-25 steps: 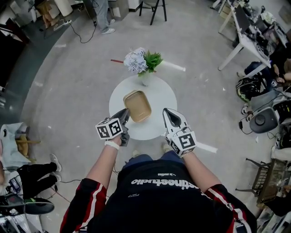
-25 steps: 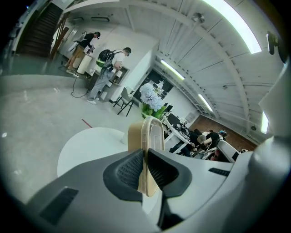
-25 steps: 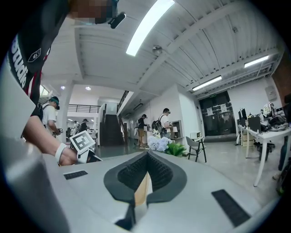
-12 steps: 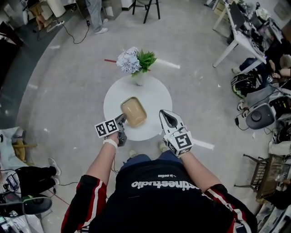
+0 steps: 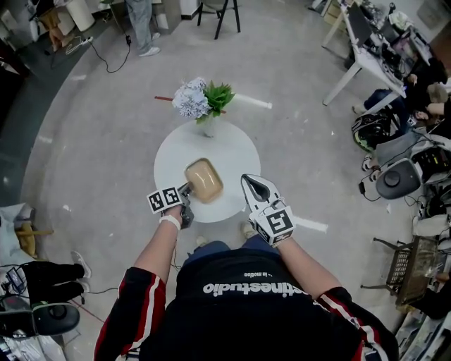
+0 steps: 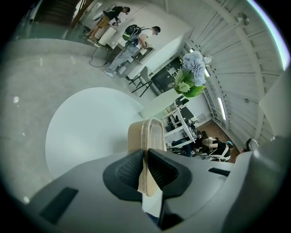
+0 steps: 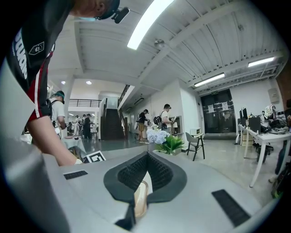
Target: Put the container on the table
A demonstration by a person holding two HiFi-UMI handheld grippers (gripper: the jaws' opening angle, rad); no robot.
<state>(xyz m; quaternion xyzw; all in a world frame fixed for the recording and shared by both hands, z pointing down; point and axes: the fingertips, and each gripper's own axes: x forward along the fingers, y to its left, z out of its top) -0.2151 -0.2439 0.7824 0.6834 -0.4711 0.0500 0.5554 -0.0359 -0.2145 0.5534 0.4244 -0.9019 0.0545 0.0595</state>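
A tan, shallow container (image 5: 203, 180) with a clear lid hangs low over the near part of the round white table (image 5: 236, 151). My left gripper (image 5: 184, 192) is shut on its near left rim. In the left gripper view the pads (image 6: 129, 168) pinch the rim and the container (image 6: 145, 134) stands out ahead over the table (image 6: 86, 127). I cannot tell whether its bottom touches the tabletop. My right gripper (image 5: 246, 181) hovers just right of the container, shut and empty; its pads (image 7: 136, 170) meet in the right gripper view.
A vase of pale blue flowers with green leaves (image 5: 202, 101) stands at the table's far edge. White desks and seated people (image 5: 394, 63) fill the right side. Bags and gear (image 5: 35, 275) lie on the floor at the left, and a chair (image 5: 215, 10) stands far back.
My left gripper has sunk toward the table with the container in it, and the container has rolled a little. The right gripper has stayed where it was.
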